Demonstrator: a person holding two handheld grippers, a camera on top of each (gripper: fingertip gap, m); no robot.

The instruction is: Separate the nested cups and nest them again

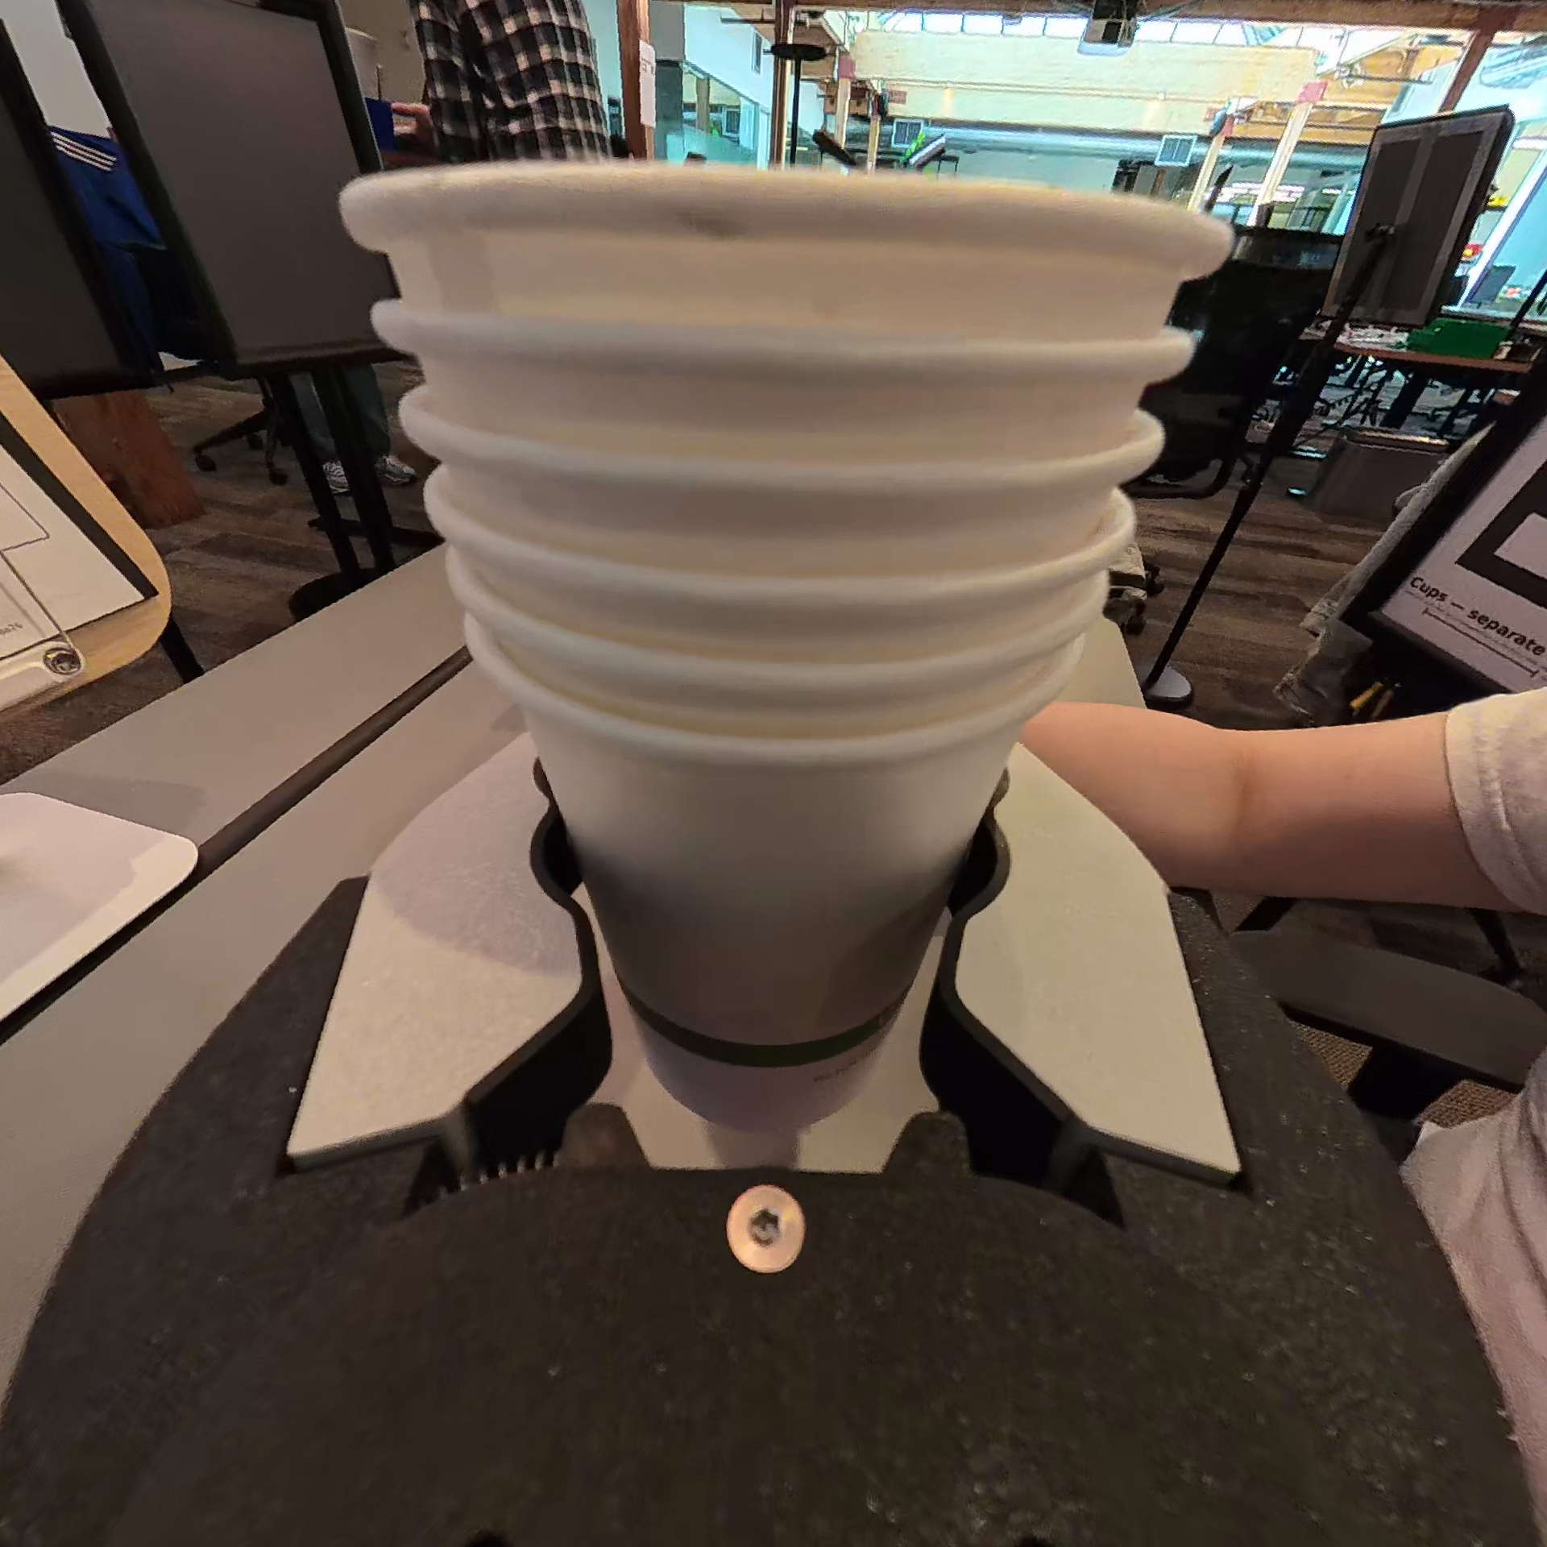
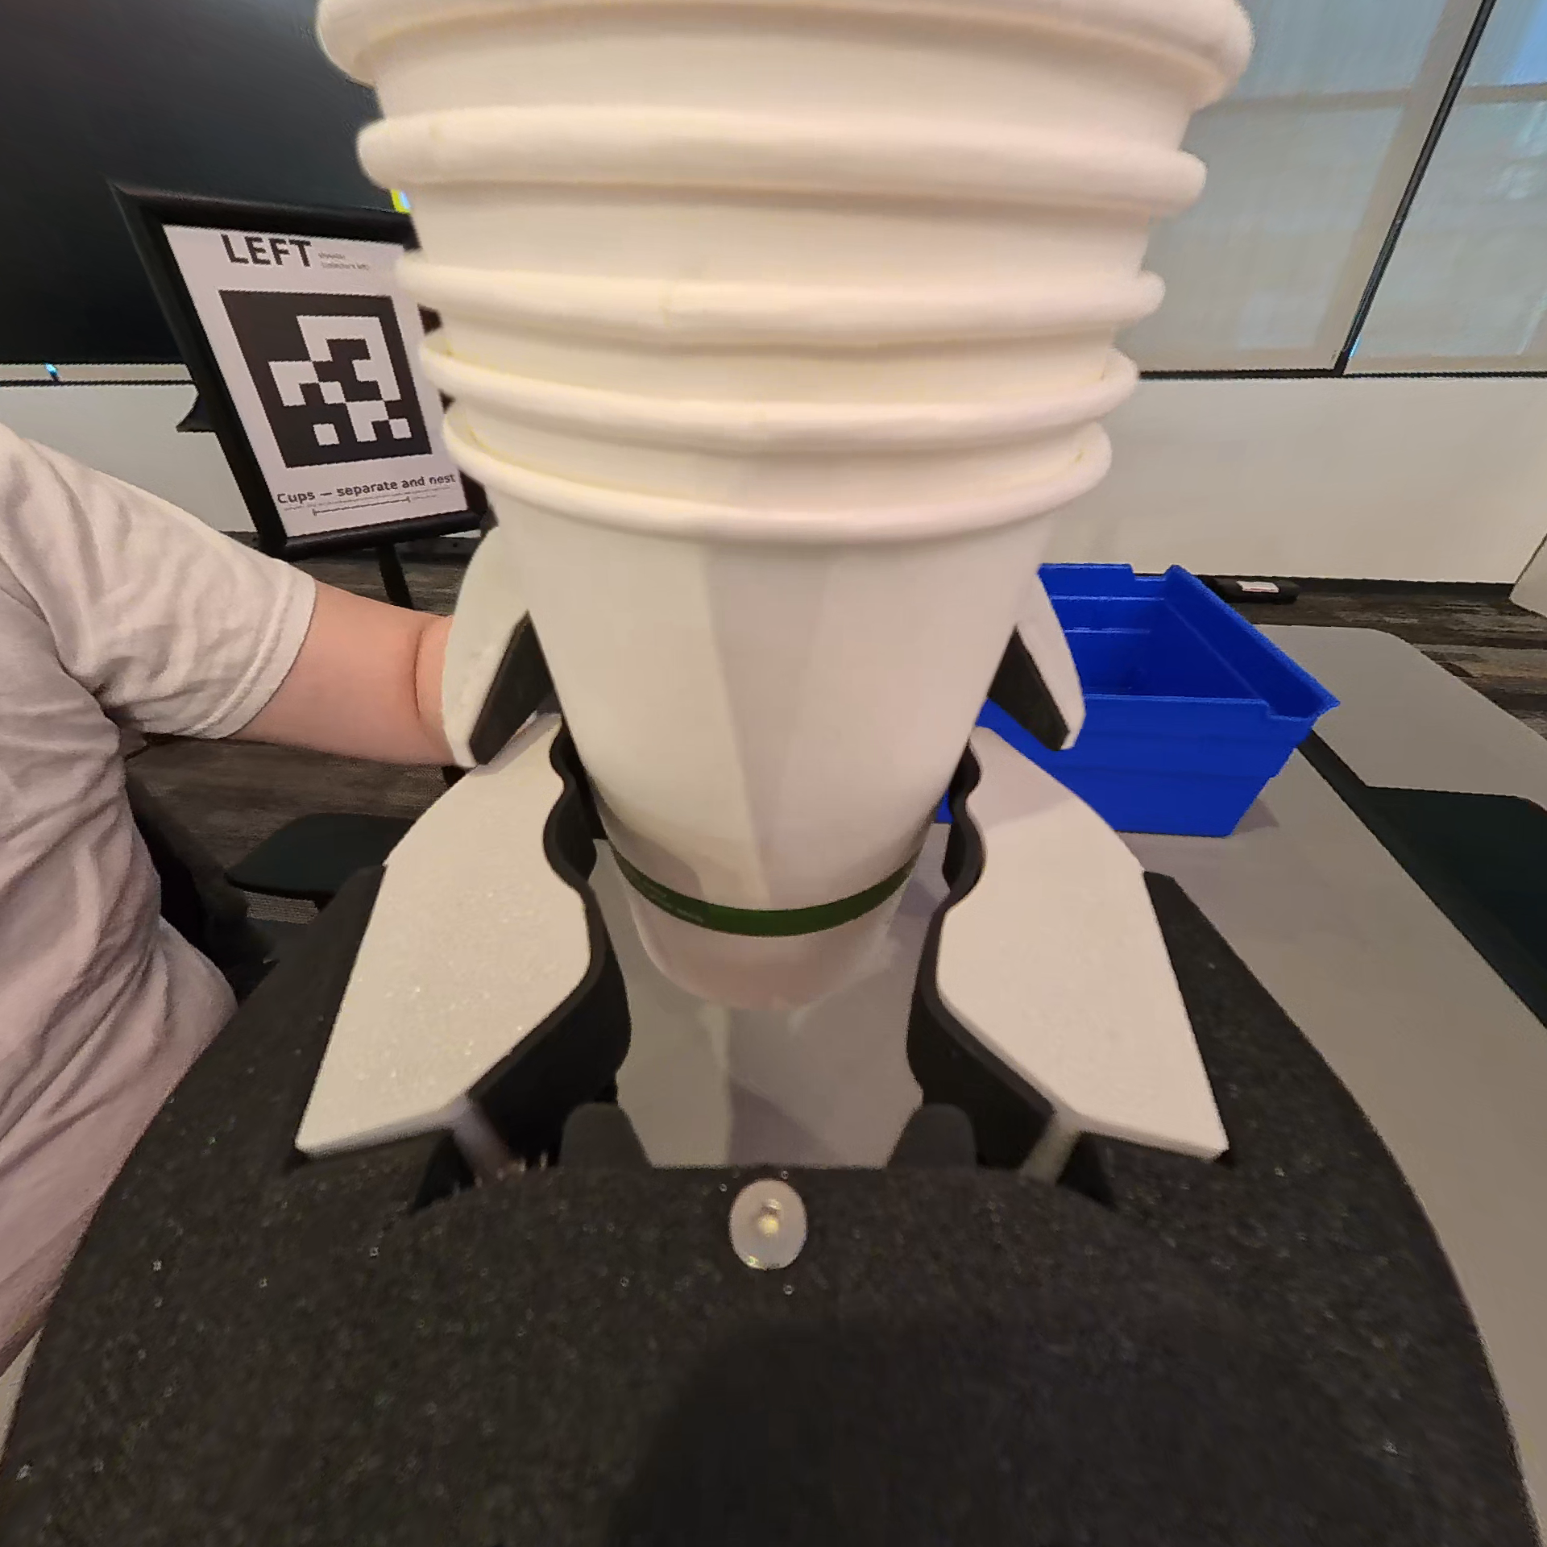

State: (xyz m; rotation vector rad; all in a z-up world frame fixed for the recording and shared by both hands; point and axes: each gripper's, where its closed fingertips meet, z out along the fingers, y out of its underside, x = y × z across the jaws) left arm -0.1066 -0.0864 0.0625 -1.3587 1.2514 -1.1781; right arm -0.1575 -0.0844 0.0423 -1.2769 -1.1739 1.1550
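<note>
between both grippers: white nested cups (image 1: pixel 770 519), green-banded base.

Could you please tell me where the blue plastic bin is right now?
In the right wrist view, the blue plastic bin sits on the grey table, right of and behind the stack of white paper cups.

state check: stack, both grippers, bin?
stack of white paper cups: nested, upright, gripped from two sides at the bottom cup
left gripper: shut on the bottom cup
right gripper: shut on the same cup, lower down
blue bin: open-topped; looks empty
</note>
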